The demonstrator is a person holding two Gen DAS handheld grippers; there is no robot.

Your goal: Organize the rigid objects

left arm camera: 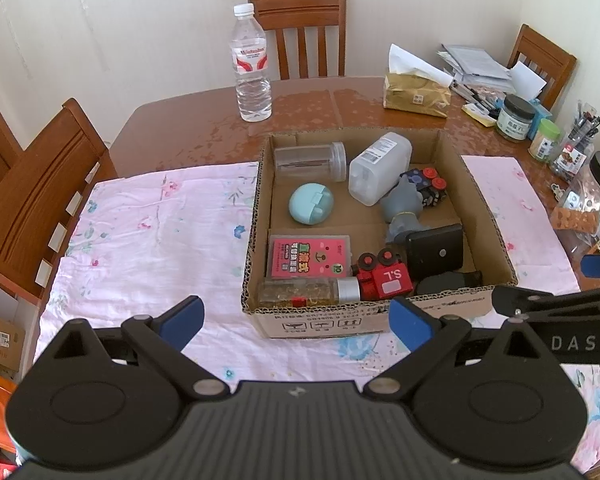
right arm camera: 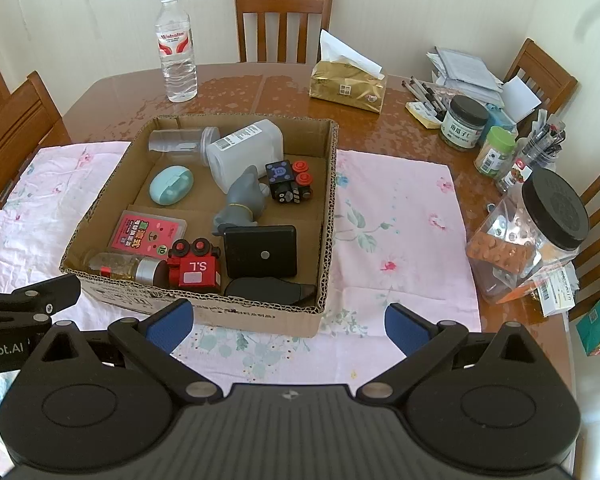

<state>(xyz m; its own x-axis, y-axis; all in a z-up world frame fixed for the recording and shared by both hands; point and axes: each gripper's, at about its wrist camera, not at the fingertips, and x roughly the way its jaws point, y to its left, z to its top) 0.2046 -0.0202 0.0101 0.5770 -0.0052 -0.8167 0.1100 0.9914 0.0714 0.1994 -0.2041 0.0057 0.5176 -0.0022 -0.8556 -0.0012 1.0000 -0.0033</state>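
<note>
An open cardboard box [left arm camera: 256, 208] [right arm camera: 329, 216] sits on a pink floral cloth [left arm camera: 152, 236] [right arm camera: 396, 216]. It holds a red toy train [left arm camera: 384, 276] [right arm camera: 194, 266], a pink card pack [left arm camera: 310, 256] [right arm camera: 148, 234], a glass spice bottle [left arm camera: 308, 292] [right arm camera: 120, 266], a teal case [left arm camera: 311, 203] [right arm camera: 171, 184], a white plastic jug [left arm camera: 380, 168] [right arm camera: 244, 152], a clear jar [left arm camera: 310, 159], a grey figurine [left arm camera: 404, 208] [right arm camera: 242, 202] and black items. My left gripper [left arm camera: 296, 320] is open and empty before the box's near wall. My right gripper [right arm camera: 288, 322] is open and empty, also near that wall.
A water bottle [left arm camera: 251, 66] [right arm camera: 177, 48], a tissue pack [left arm camera: 416, 94] [right arm camera: 348, 82], papers, pens and small jars [right arm camera: 462, 122] stand on the brown table behind and to the right. A large clear jar with a black lid [right arm camera: 536, 236] stands at right. Wooden chairs [left arm camera: 40, 196] surround the table.
</note>
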